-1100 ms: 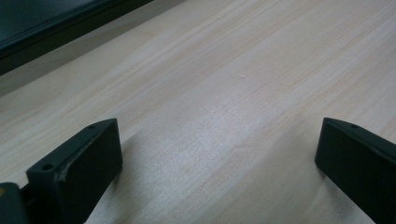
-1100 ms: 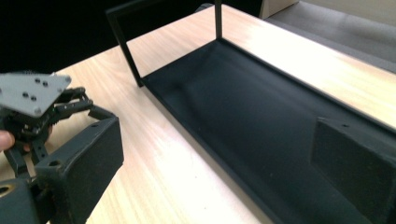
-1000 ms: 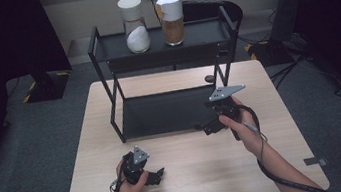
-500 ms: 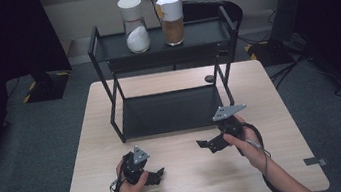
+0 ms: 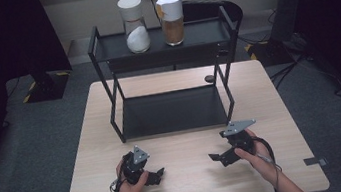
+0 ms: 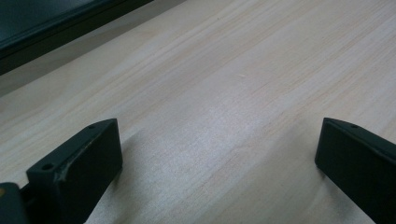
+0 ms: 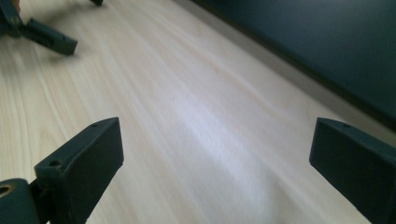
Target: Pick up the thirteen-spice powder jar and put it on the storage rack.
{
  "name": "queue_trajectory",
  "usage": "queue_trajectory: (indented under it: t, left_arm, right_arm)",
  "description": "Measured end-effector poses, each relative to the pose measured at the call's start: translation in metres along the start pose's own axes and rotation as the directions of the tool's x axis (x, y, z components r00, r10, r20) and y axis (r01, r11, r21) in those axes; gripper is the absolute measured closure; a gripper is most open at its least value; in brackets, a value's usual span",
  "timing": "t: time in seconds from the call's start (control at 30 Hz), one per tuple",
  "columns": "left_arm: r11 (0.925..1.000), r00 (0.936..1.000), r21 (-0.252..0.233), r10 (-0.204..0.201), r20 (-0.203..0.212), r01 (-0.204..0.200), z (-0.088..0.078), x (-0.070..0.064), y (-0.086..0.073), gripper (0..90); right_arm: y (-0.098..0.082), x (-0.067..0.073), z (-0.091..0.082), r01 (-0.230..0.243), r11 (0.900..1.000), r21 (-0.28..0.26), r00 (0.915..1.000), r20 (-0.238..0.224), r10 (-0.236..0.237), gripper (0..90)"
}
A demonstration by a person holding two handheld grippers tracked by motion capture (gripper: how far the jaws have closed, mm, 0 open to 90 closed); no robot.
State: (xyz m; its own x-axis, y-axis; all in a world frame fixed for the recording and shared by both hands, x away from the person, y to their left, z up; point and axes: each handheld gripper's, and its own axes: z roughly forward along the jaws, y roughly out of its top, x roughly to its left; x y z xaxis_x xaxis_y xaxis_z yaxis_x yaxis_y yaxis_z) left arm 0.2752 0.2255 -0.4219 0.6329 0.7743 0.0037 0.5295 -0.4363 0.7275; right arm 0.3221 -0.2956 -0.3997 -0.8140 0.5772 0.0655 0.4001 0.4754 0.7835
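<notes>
Both hand-held grippers sit low over the light wooden surface (image 5: 191, 184), near its front edge, jaws wide apart, nothing between them. Left hand-held gripper (image 5: 155, 175) and right hand-held gripper (image 5: 216, 159) face each other. Black metal two-tier rack (image 5: 173, 111) just behind them.

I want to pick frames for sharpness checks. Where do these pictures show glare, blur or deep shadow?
High view: even light on the table, dark surroundings, two jars on the rack readable. Left gripper view: soft sheen on the wood between the open left gripper jaws. Right gripper view: brighter glare streak ahead of the right gripper, far left gripper smeared.
</notes>
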Motion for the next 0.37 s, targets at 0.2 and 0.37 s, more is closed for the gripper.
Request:
queue_trajectory:
  t: [0.2,0.37]
  left_arm:
    - [1.0000,1.0000,0.000,-0.002,-0.002,0.002,0.000,-0.001,0.000,0.0]
    - [1.0000,1.0000,0.000,-0.003,-0.002,0.003,0.000,-0.001,0.000,0.0]
  right_arm:
    - [-0.017,0.004,-0.010,0.000,1.000,0.027,0.9998,0.018,0.000,1.8]
    - [-0.030,0.007,-0.017,-0.003,0.999,0.050,0.9997,0.024,0.001,1.8]
